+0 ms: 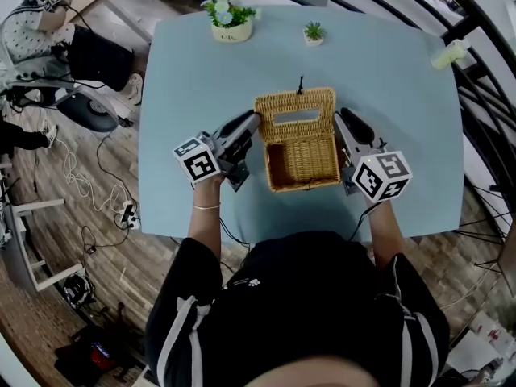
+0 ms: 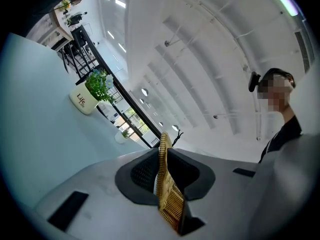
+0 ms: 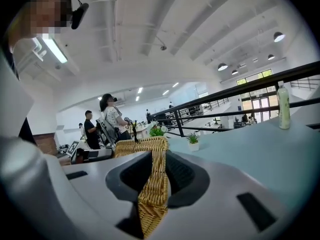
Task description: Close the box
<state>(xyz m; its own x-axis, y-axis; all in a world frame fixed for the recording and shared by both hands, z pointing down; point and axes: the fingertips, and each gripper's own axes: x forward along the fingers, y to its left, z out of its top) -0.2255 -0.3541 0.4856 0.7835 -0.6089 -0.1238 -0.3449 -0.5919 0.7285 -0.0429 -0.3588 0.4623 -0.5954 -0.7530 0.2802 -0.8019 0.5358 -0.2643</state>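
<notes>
A wicker box [image 1: 302, 164] stands open in the middle of the pale blue table [image 1: 185, 71], its inside empty. Its lid [image 1: 294, 111], with a slot cut in it, stands raised at the far side. My left gripper [image 1: 255, 120] is shut on the lid's left edge, and in the left gripper view the wicker edge [image 2: 163, 184] is pinched between the jaws. My right gripper [image 1: 342, 116] is shut on the lid's right edge. The right gripper view shows the wicker [image 3: 155, 184] clamped between the pads, with the lid's top rim [image 3: 142, 144] running away to the left.
A white pot of flowers [image 1: 231, 22] and a small potted plant [image 1: 314, 33] stand at the table's far edge. A pale bottle [image 1: 449, 54] is at the far right corner by a black railing [image 1: 484, 79]. Several people [image 3: 112, 121] stand in the distance.
</notes>
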